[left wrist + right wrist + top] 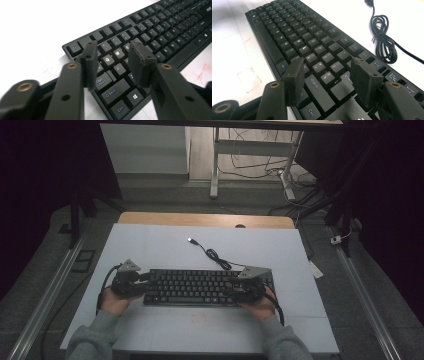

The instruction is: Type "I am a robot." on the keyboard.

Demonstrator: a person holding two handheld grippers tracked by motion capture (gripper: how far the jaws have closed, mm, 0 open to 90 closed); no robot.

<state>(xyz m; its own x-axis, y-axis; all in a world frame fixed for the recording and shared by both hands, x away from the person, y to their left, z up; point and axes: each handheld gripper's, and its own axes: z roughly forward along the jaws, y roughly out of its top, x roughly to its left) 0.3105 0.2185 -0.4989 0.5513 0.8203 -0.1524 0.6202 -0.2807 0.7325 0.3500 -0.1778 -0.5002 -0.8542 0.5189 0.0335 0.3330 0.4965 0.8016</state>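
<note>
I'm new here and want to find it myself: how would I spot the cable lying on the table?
Start at the white table and find the black keyboard lying across its near half. Just behind the keyboard's right part lies the thin black cable, partly bundled in a small coil. Its free end, a metal plug, lies unplugged toward the table's middle.

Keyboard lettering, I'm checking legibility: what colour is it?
White, on the black plastic keyboard; left gripper view shows it best.
</note>
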